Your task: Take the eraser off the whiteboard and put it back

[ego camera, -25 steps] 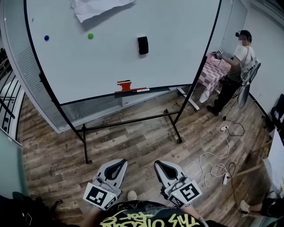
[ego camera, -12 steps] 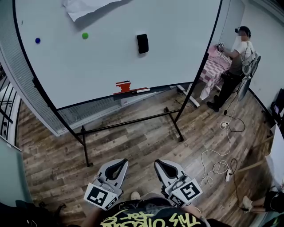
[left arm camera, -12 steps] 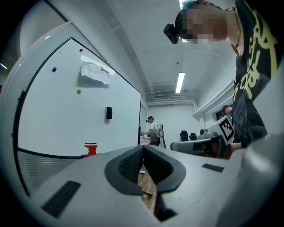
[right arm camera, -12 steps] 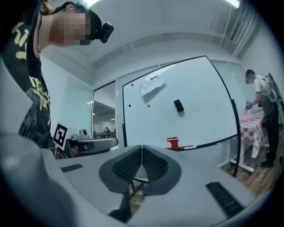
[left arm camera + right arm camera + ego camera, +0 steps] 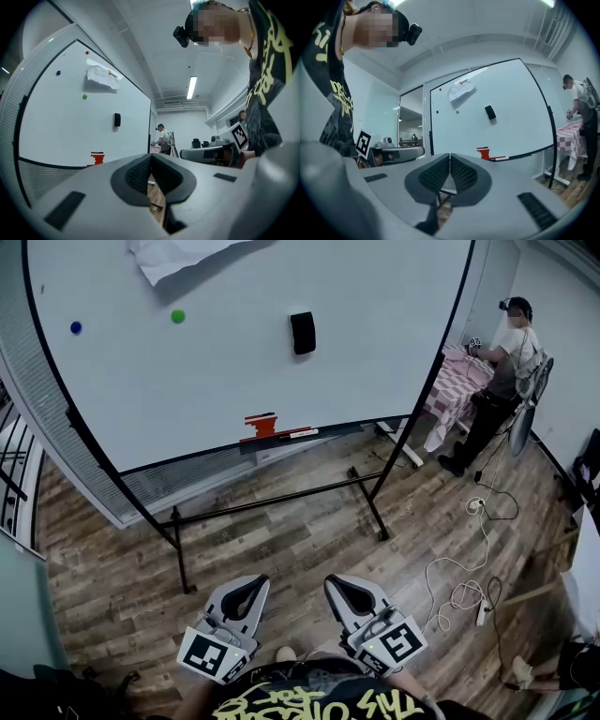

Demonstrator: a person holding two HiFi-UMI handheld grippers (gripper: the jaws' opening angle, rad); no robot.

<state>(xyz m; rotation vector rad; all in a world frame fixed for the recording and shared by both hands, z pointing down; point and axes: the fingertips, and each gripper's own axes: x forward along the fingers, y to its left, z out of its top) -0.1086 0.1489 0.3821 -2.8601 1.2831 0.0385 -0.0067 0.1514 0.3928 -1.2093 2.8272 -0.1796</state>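
I take this for an office or meeting room. A large rolling whiteboard (image 5: pixel 234 381) stands well ahead of my left tongs (image 5: pixel 247 581) and right tongs (image 5: pixel 340 583). Wood-look flooring (image 5: pixel 281 540) runs under them, loose cables (image 5: pixel 459 592) trail right of the right tongs, and a ceiling strip light (image 5: pixel 191 87) glows above.

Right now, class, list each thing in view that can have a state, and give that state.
eraser: stuck on the whiteboard, not yet taken off.
whiteboard: upright on its stand.
sheet of paper: crumpled, fixed at the board's top.
left gripper: shut, empty.
right gripper: shut, empty.
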